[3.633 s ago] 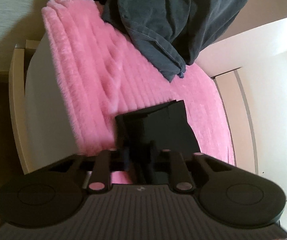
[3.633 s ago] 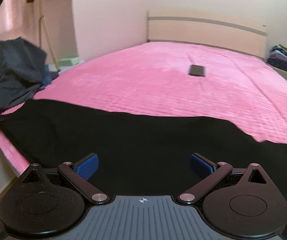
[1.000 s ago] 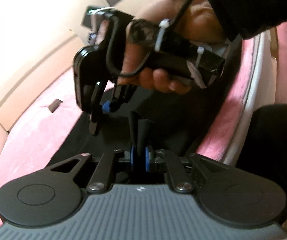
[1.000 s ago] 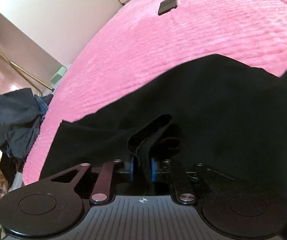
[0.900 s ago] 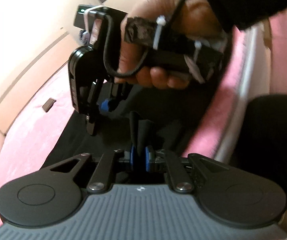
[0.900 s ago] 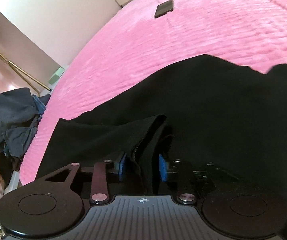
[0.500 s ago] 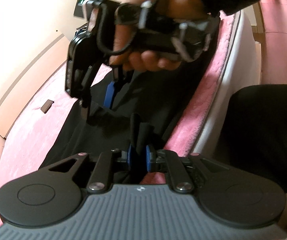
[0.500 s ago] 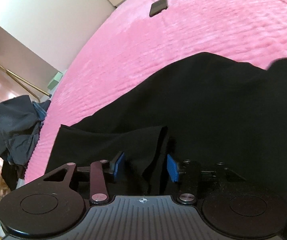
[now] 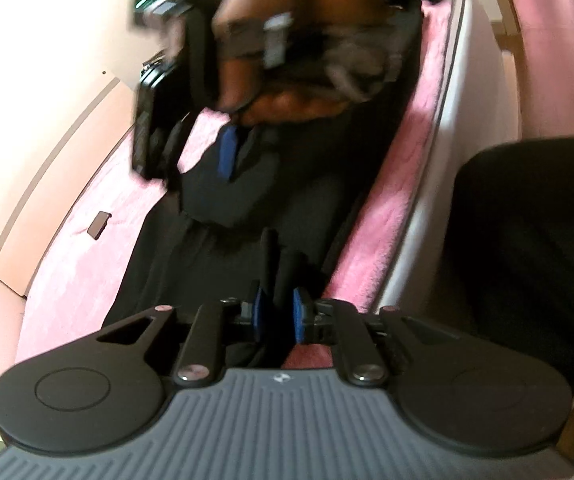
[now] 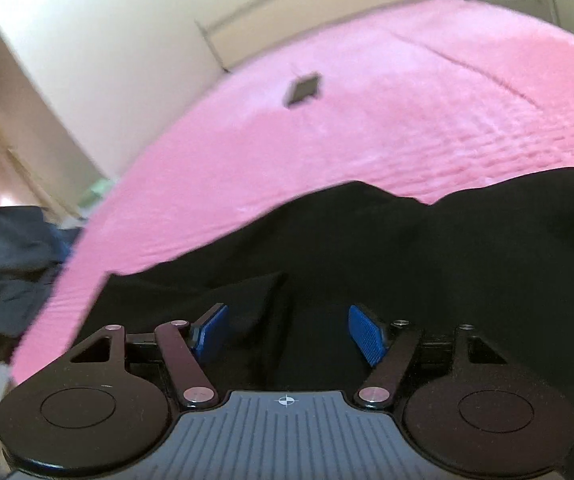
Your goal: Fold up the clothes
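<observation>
Right now your left gripper [image 9: 275, 314] has its blue pads pressed together on a fold of the black garment [image 10: 427, 264], pinching it near the close edge of the bed [image 9: 419, 216]. Your right hand [image 9: 287, 64] hovers above and beyond it, blurred, fingers wrapped round the handle of the right gripper [image 10: 289, 334], which tilts down toward the cloth. From its own camera, that gripper's jaws stand spread wide, with a raised ridge of the garment between the pads but not touching either.

The garment lies spread across the near part of the bed, over a pink blanket [image 10: 387, 128] that is plush and ribbed. A small dark flat rectangle [image 10: 302, 89] rests farther out on the blanket, well apart from the cloth. A pile of dark grey clothes [image 10: 3, 264] sits off the bed's left side, and a pale headboard [image 10: 327, 4] and wall lie beyond.
</observation>
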Tool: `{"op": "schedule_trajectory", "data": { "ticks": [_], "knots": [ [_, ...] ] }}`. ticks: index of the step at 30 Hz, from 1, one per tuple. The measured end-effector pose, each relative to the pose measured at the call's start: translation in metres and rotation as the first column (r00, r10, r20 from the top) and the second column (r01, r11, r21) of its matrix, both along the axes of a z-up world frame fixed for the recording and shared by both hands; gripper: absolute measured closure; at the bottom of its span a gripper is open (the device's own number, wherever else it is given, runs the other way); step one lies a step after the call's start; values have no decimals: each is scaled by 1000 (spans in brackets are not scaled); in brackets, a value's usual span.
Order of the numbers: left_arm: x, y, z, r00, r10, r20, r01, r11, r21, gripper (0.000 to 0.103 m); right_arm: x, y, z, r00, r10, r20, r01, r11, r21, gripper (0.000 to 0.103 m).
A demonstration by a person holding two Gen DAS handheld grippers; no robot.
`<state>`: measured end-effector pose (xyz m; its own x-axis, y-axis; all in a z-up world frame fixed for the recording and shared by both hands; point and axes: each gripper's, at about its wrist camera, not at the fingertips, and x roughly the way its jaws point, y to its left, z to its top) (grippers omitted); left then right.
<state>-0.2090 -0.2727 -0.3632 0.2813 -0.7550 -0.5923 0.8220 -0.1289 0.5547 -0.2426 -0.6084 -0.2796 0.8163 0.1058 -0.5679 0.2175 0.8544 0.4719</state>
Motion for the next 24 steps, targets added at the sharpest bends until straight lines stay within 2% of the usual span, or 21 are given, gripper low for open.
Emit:
{"op": "schedule_trajectory", "data": {
  "ticks": [1,4,6,10,12,14,16,18,20,22,24],
  "knots": [
    [2,7,4,1000,4,-27,-4,1000,-12,85,-12,11,5,999,17,39,-16,1000,-5,33],
    [3,24,14,995,17,-101,-22,999,-44,85,-39,46,8,987,89,132,-91,996,12,33],
    [7,39,21,991,39,-131,-48,996,-69,84,-41,56,-3,989,113,90,-113,994,-3,33],
    [40,69,30,976,143,-162,-161,981,-105,82,-44,76,-23,987,159,5,-159,987,-30,34],
    [60,81,35,962,223,-159,-243,963,-115,82,-45,87,-33,983,181,-36,-183,982,-44,34],
    [86,94,39,937,310,-160,-331,936,-122,81,-45,98,-20,978,206,-28,-208,970,-124,33],
    [117,105,43,900,398,-177,-422,899,-123,81,-44,115,-10,968,249,-28,-249,945,-213,33],
    [149,117,46,854,476,-209,-505,855,-119,76,-42,136,-5,949,312,-38,-308,903,-298,26],
    [178,125,47,802,532,-272,-568,820,-72,70,-36,160,-8,924,379,-59,-373,851,-369,20],
    [209,136,43,725,566,-391,-627,778,-36,69,-26,183,-13,895,435,-99,-433,790,-434,20],
    [232,152,39,619,564,-546,-669,743,9,68,-17,202,-19,866,482,-134,-482,731,-484,20]
  ]
}}
